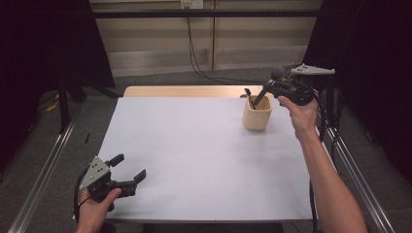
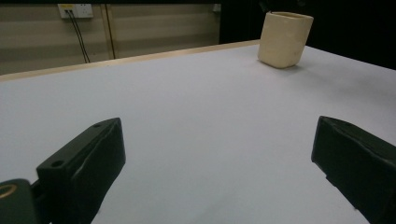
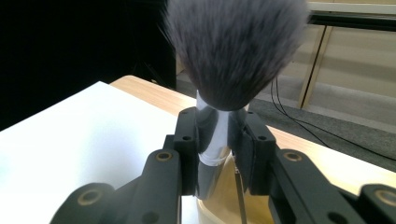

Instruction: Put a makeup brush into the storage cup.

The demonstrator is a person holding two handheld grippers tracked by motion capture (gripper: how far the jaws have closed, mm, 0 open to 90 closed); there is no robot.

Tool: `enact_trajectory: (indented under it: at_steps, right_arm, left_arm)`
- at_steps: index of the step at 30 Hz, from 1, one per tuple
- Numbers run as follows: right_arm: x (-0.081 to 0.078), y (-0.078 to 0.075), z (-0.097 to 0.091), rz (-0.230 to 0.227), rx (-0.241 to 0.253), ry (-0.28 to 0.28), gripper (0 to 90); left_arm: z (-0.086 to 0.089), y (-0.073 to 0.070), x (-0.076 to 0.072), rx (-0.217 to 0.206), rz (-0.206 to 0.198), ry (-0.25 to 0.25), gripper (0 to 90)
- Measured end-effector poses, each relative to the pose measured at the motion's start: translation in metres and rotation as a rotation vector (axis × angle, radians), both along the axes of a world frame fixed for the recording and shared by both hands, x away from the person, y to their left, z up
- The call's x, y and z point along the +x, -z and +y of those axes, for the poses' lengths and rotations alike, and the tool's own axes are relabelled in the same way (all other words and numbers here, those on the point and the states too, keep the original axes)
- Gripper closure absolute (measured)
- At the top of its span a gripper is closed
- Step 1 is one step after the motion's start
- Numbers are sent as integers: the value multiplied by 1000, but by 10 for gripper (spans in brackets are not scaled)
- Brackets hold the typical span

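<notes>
A cream holder cup (image 1: 257, 116) stands at the far right of the white table (image 1: 194, 160); it also appears in the left gripper view (image 2: 285, 39). My right gripper (image 1: 272, 87) hovers just above the cup, shut on a makeup brush (image 1: 266, 86) with a dark fluffy head (image 3: 233, 51) and silver ferrule (image 3: 212, 135). The brush's black handle slants down into the cup, where another dark stick (image 1: 248, 93) leans. The cup's rim (image 3: 224, 191) lies below the jaws. My left gripper (image 1: 127, 167) rests at the near left corner, open with nothing between its fingers (image 2: 84, 163).
A wooden strip (image 1: 184, 91) runs along the table's far edge. Cables (image 1: 194, 53) hang from a wall socket behind. Metal rails (image 1: 43, 165) flank the table on both sides. Wide bare white surface lies between the two grippers.
</notes>
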State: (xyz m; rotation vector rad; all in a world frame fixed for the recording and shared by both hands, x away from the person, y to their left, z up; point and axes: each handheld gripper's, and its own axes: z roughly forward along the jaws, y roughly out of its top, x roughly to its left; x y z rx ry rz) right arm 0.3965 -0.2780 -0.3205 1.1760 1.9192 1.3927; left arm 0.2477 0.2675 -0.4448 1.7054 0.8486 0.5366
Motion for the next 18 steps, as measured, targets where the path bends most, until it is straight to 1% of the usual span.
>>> enact_trajectory:
  at_steps: [1, 5, 9, 13, 18]
  right_arm:
    - [1, 1, 0, 1, 5, -1, 720]
    - [2, 3, 1, 1, -9, 3, 719]
    - [5, 5, -2, 8, -12, 14, 720]
    - [9, 9, -3, 20, -34, 21, 719]
    - [15, 14, -5, 33, -47, 33, 719]
  left_arm:
    - [0, 0, 0, 0, -1, -2, 29]
    - [0, 0, 0, -5, -1, -2, 29]
    - [0, 0, 0, -2, -2, 2, 29]
    - [0, 0, 1, -1, 1, 3, 29]
    - [0, 0, 1, -3, 4, 3, 29]
